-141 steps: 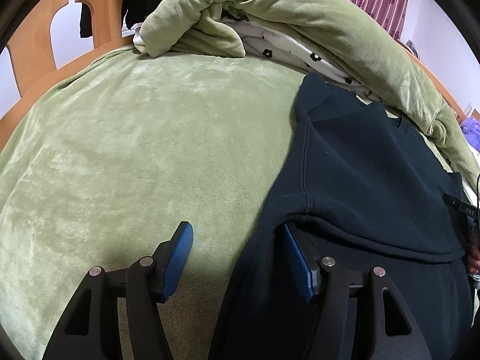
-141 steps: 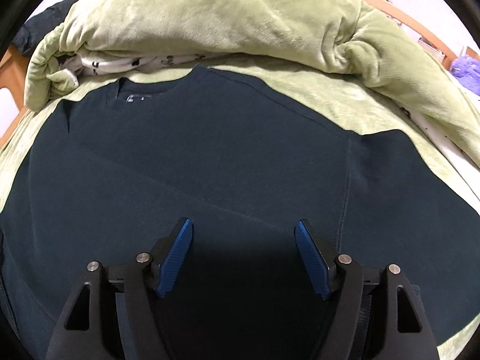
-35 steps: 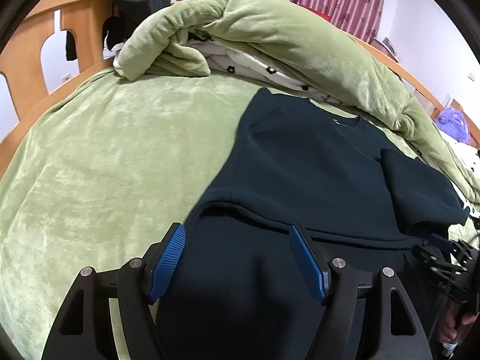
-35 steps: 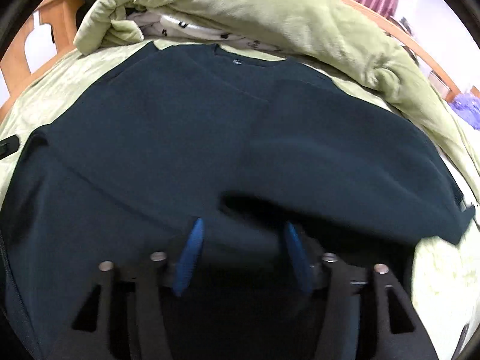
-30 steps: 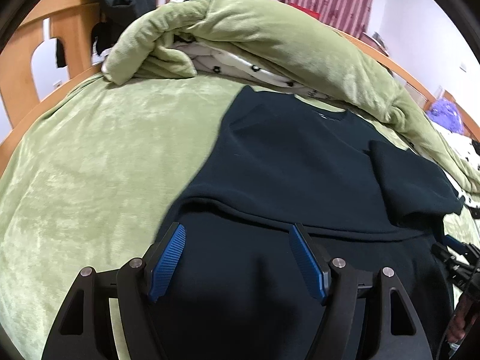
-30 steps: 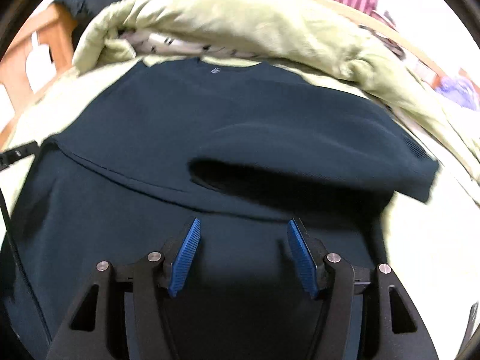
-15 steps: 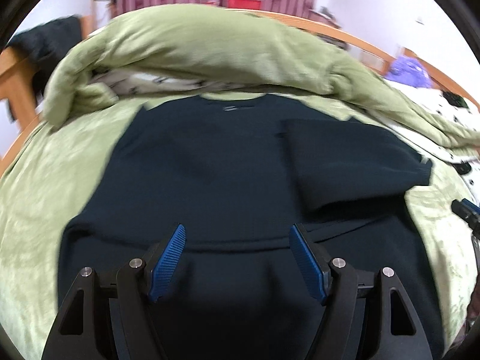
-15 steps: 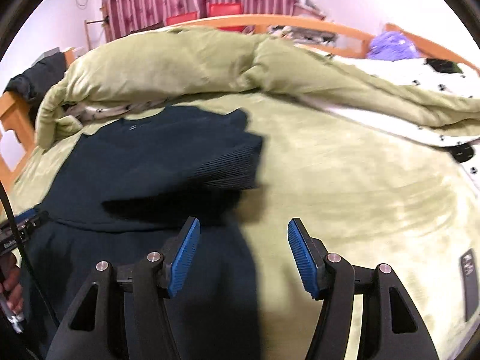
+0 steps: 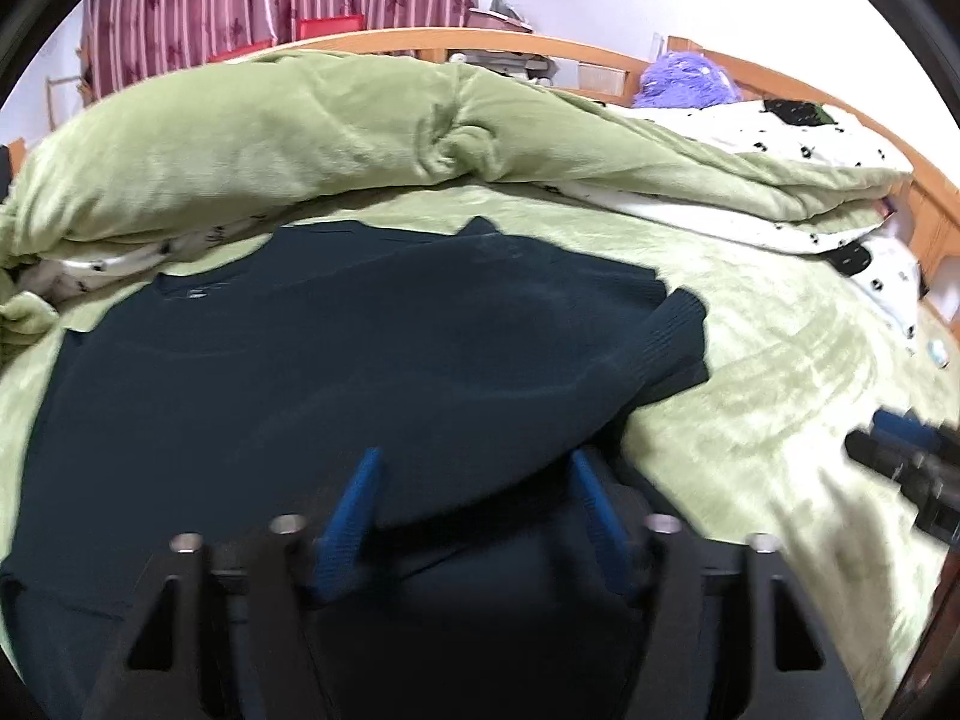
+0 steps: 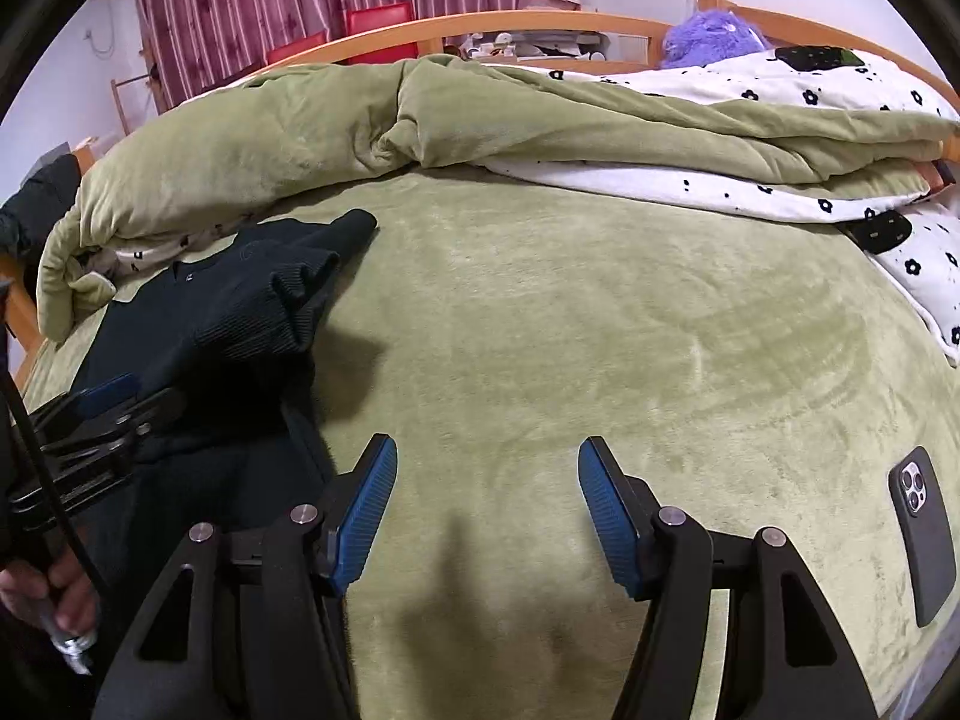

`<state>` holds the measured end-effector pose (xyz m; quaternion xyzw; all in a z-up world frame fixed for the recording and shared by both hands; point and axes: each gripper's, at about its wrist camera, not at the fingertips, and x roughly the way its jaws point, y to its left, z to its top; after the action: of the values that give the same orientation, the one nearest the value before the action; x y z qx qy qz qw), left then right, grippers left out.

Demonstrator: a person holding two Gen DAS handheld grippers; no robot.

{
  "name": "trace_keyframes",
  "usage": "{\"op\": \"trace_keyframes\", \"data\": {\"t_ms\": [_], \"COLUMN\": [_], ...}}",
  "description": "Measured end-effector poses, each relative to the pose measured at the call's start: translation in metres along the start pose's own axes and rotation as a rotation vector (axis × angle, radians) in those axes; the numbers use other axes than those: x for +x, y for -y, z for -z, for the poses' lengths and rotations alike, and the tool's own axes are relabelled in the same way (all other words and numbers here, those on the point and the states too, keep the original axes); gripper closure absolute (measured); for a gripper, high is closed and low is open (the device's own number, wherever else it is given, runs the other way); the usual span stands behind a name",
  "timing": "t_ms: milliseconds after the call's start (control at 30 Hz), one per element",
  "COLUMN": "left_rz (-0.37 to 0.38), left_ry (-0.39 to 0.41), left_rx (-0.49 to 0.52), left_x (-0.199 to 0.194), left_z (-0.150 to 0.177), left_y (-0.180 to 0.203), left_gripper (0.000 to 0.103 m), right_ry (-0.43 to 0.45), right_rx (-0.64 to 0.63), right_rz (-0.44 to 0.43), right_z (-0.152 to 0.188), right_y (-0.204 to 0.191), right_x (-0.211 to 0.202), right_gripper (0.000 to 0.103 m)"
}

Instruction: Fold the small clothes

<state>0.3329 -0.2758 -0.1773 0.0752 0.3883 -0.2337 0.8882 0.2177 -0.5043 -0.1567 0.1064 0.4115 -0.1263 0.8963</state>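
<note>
A dark navy sweater (image 9: 312, 372) lies flat on the green blanket (image 9: 768, 360), its ribbed sleeve cuff (image 9: 672, 336) folded over the body. My left gripper (image 9: 477, 501) hovers low over the sweater's right side. Its jaws are closing, and a raised fold of the sweater sits between them, not clamped. From the right wrist, the left gripper (image 10: 102, 414) shows beside the bunched cuff (image 10: 282, 312). My right gripper (image 10: 486, 498) stands open over bare blanket (image 10: 600, 330), right of the sweater (image 10: 180, 324), with nothing between its fingers.
A rolled green duvet (image 10: 288, 126) with a white flower-print lining lies along the far side. A dark phone (image 10: 921, 534) rests on the blanket at the right. The wooden bed rail (image 10: 540, 21) and a purple plush (image 10: 714, 36) sit behind. A hand (image 10: 54, 594) shows at lower left.
The left gripper swept right across the sweater to its right side. The right gripper moved off the sweater onto bare blanket. The sleeve now lies across the body.
</note>
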Motion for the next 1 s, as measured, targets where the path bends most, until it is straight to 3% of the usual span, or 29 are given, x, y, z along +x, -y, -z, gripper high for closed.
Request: {"op": "trace_keyframes", "data": {"t_ms": [33,100,200,333,500,633,700,733,833,900,1000], "left_rz": [0.004,0.002,0.009,-0.037,-0.152,-0.223,-0.221,-0.227,-0.237,-0.231,-0.204], "left_ry": [0.001,0.013,0.062,0.135,0.186,0.151,0.111,0.088,0.036,0.02,0.004], "left_rx": [-0.005,-0.022,-0.085,-0.158,-0.278,-0.396,-0.493,-0.535,-0.634,-0.662,-0.689], "left_x": [0.003,0.003,-0.009,-0.038,-0.081,-0.104,-0.109,-0.107,-0.106,-0.103,-0.099], "left_z": [-0.004,-0.009,-0.014,-0.016,-0.014,0.013,0.039,0.051,0.089,0.106,0.125], "left_y": [0.003,0.002,-0.015,-0.054,-0.13,-0.209,-0.249,-0.264,-0.297,-0.309,-0.32], "left_gripper": [0.073,0.09,0.094,0.095,0.095,0.095,0.091,0.08,0.065,0.06,0.042], "right_ry": [-0.003,-0.016,-0.025,-0.01,0.008,0.009,0.015,0.018,0.02,0.024,0.021], "right_rx": [0.001,-0.006,-0.022,-0.034,-0.064,-0.118,-0.155,-0.174,-0.222,-0.251,-0.283], "right_rz": [-0.001,-0.002,0.009,-0.006,-0.02,-0.023,-0.025,-0.025,-0.048,-0.053,-0.052], "right_z": [0.001,0.002,0.003,0.0,-0.004,-0.003,0.0,0.002,0.005,0.007,0.011], "right_y": [0.0,-0.001,-0.007,-0.018,-0.044,-0.077,-0.094,-0.103,-0.129,-0.141,-0.153], "right_x": [0.001,0.005,0.009,0.004,0.0,-0.001,-0.001,-0.001,0.001,0.005,0.015], "right_gripper": [0.041,0.041,0.041,0.041,0.041,0.041,0.041,0.041,0.041,0.041,0.041]}}
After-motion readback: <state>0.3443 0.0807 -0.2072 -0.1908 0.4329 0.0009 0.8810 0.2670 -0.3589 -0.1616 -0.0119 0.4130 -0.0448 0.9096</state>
